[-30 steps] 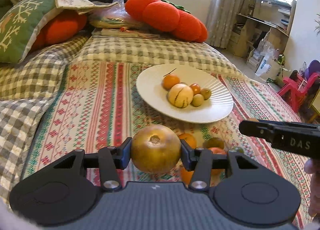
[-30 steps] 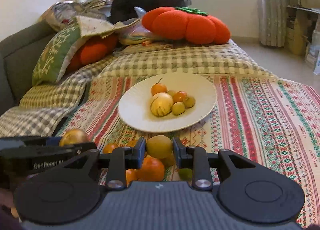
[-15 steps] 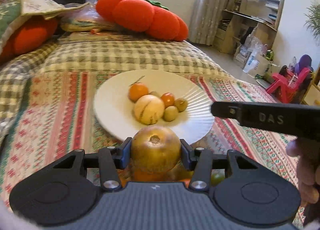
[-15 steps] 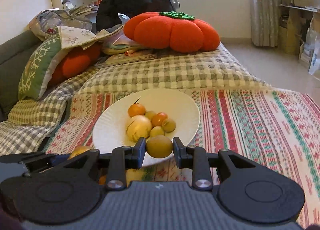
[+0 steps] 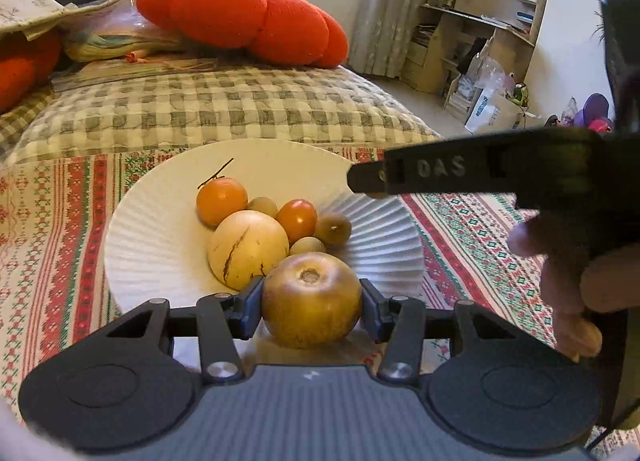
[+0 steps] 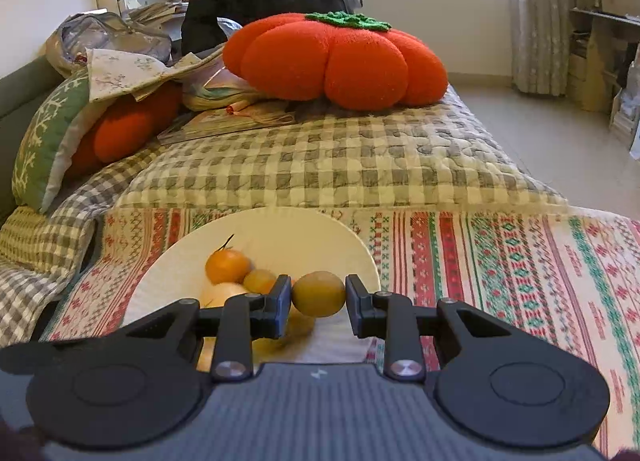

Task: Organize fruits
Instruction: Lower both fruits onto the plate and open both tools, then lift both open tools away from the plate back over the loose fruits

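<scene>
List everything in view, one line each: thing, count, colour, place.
plate: one, white, ridged, on the striped cloth
fruits on plate: six; two orange, one pale yellow, three small green-brown
brown round fruit: one, in the left gripper
yellow-green fruit: one, in the right gripper
tomato cushion: one, red, on the checked quilt
striped cloth: one, red-green pattern, under the plate
left gripper: black, shut on its fruit
right gripper: black, shut on its fruit
hand: one, holding the right gripper

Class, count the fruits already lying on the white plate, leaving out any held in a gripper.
6 on the white plate: stemmed orange, large pale melon, red-orange tomato, and three small greenish fruits. The held fruit may hide others.
</scene>
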Tool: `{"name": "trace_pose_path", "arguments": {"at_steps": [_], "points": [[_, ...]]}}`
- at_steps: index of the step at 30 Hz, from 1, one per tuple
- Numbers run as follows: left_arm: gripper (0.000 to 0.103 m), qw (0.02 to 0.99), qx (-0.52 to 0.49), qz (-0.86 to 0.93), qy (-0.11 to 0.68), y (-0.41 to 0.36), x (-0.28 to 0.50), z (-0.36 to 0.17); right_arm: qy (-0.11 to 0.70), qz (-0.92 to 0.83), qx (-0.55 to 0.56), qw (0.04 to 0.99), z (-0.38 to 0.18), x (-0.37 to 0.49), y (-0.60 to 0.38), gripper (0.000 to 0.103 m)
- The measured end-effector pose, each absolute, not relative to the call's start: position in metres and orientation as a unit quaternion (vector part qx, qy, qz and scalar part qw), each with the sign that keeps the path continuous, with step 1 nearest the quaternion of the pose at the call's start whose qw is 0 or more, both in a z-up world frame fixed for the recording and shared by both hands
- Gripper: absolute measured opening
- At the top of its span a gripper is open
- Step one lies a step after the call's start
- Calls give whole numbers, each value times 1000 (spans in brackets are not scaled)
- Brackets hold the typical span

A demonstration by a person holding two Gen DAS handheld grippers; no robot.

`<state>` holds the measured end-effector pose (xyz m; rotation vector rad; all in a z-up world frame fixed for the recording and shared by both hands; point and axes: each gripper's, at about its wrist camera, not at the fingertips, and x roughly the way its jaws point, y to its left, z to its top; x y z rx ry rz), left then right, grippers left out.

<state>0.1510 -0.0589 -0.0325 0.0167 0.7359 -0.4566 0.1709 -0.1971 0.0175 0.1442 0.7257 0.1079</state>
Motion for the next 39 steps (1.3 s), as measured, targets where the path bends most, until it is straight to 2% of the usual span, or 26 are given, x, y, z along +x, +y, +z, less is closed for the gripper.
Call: {"name": "trace_pose_path", "arguments": {"at_steps": [24,28,30,35,39], "points": [[43,905,10,-248,347,-59,151,-35,369,78,75,923,-10,222,-182,27],[45,906,15,-244,346,-58,149,-35,366,82,75,924,-8,220,-179,32],[50,907,18,-239,345,-58,148,-34,365,81,72,925,-6,219,-178,32],[56,907,16,-236,349,-54,144,-31,361,74,77,927,2,211,-181,41],[61,909,18,-229,347,-51,135,-25,360,67,79,927,7,201,-185,53]]}}
